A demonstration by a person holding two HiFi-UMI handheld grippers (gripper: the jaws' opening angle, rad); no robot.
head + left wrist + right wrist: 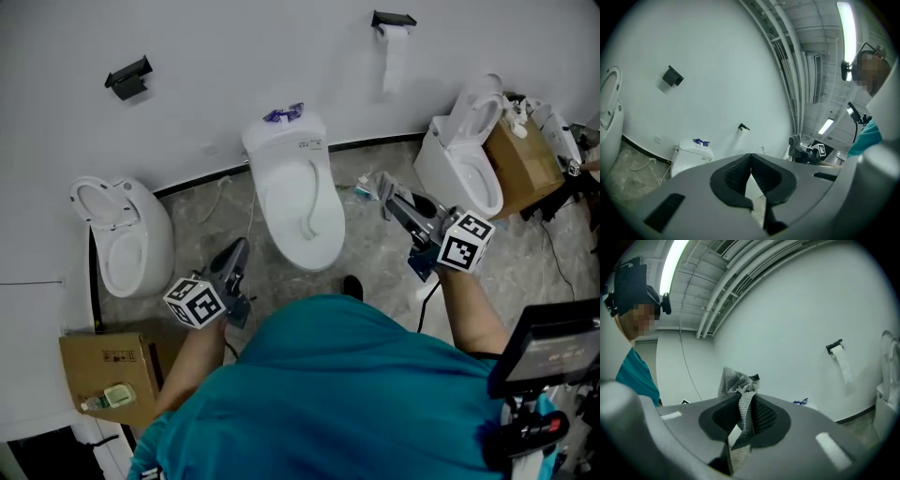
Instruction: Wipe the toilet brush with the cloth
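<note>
Left tool (238, 249) closed, level; right tool (388, 197) grips cloth (734, 380).

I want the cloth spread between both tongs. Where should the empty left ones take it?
Probably pinch the loose bunch of the cloth that sticks out past the tips of the right tongs, coming in from the person's left; the rest is clamped.
</note>
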